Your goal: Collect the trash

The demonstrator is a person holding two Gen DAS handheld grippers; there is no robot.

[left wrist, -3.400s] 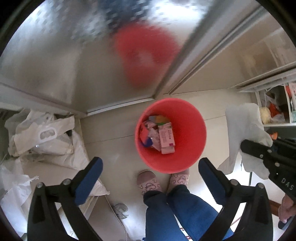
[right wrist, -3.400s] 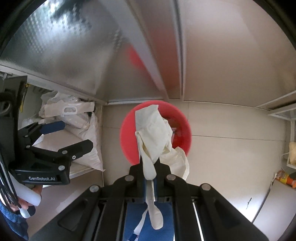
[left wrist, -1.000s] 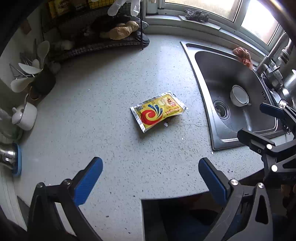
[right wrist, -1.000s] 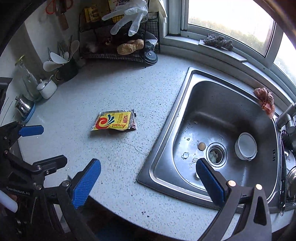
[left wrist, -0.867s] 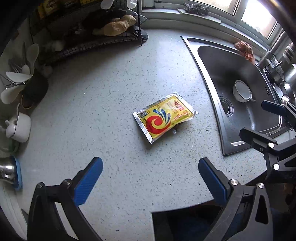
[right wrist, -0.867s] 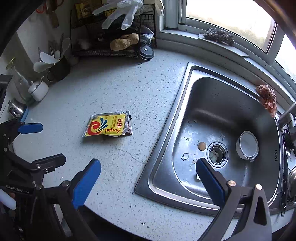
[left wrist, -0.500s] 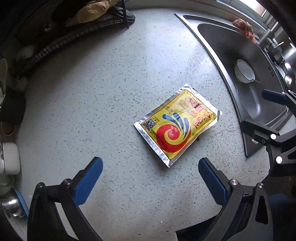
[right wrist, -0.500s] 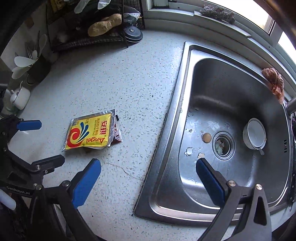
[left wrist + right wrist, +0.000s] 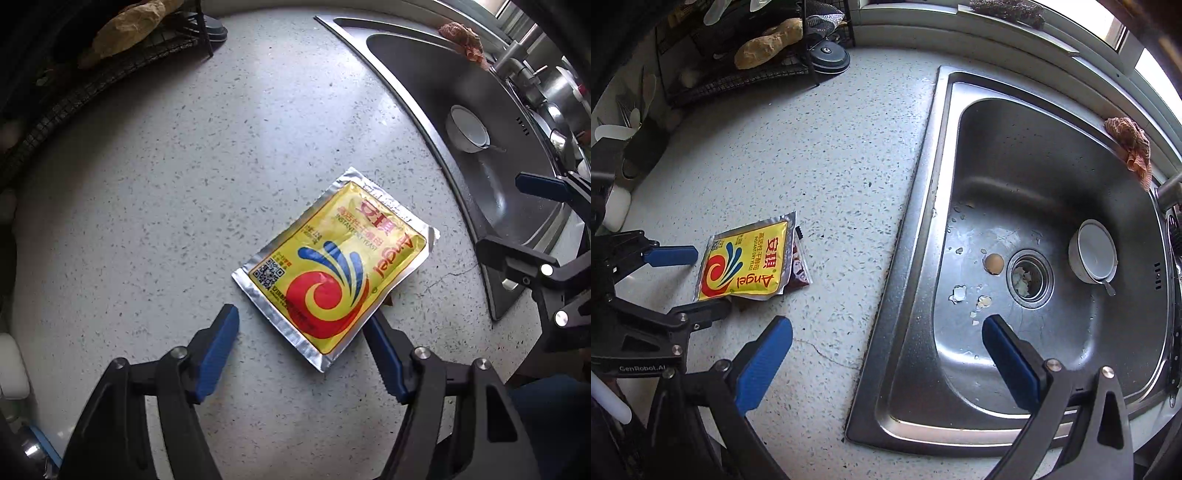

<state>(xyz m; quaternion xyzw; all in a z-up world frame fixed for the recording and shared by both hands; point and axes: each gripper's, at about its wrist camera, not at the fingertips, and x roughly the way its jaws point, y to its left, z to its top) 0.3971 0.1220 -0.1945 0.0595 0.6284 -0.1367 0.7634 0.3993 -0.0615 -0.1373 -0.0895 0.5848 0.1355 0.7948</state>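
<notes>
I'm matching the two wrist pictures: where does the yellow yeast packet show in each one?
Left wrist: the yellow yeast packet lies right of centre on the speckled counter, its near corner between the left hand-held gripper's open fingers.
Right wrist: the packet sits at mid-left, beside the left hand-held gripper.
Shared landmark: the white bowl in the sink.

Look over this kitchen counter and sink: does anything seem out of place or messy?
Yes. A yellow yeast packet lies loose on the counter over a dark sachet, and eggshell fragments litter the sink around the drain.
</notes>
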